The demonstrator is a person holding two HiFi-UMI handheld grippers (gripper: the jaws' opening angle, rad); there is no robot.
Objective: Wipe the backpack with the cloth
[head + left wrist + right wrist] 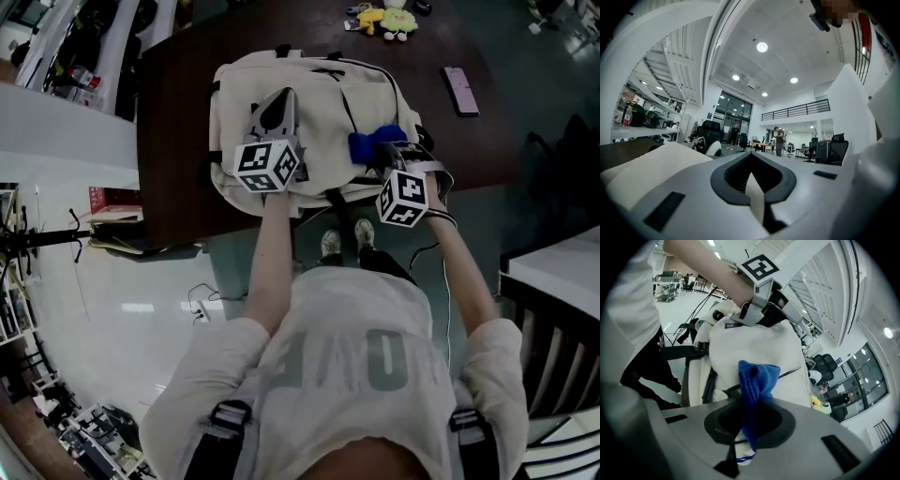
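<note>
Two tools, both clamped. The right gripper [746,425] pinches a bunched blue cloth [757,378], soft and likely to slip unless held deep. The left gripper [753,187] nips limp fabric of the cream backpack [309,89], which lies at the bench's [183,112] near edge.

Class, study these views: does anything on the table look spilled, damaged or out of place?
Nothing is spilled or damaged. The backpack sits close to the table's near edge; the cloth is bunched in the right gripper.
</note>
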